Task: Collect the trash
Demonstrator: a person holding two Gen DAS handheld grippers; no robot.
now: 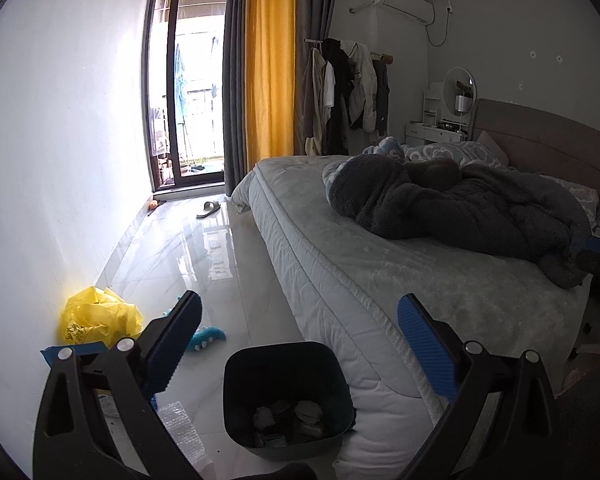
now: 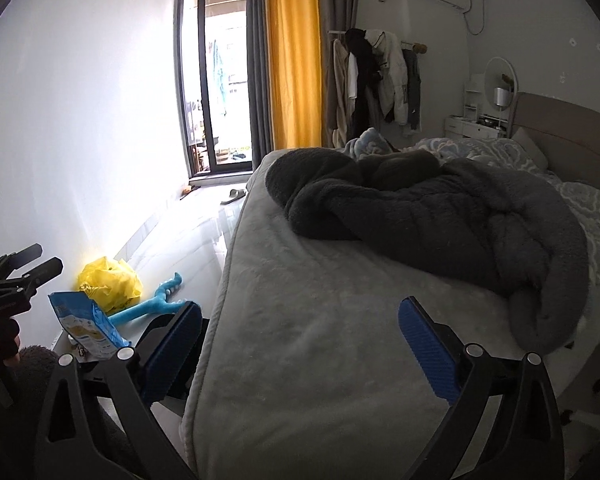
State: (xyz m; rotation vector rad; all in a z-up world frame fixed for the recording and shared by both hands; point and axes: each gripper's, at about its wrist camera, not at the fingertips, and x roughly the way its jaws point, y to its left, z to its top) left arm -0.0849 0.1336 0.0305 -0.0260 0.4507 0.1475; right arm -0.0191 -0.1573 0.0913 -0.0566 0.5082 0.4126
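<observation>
A dark trash bin [image 1: 288, 396] stands on the floor against the bed's foot corner, with crumpled scraps inside. My left gripper [image 1: 300, 344] is open and empty, held above the bin. A crumpled yellow plastic bag [image 1: 98, 316] lies by the left wall; it also shows in the right wrist view [image 2: 110, 282]. A blue snack packet [image 2: 86, 326] stands in front of it. A sheet of bubble wrap [image 1: 182, 428] lies left of the bin. My right gripper [image 2: 300, 344] is open and empty over the bed's near edge. The left gripper [image 2: 32, 262] shows at that view's left edge.
The bed [image 1: 380, 280] with a dark grey blanket [image 1: 460, 208] fills the right side. A blue dinosaur toy [image 2: 156, 302] lies on the glossy tile floor [image 1: 204, 264]. A slipper [image 1: 209, 209] lies near the balcony door. White wall runs along the left.
</observation>
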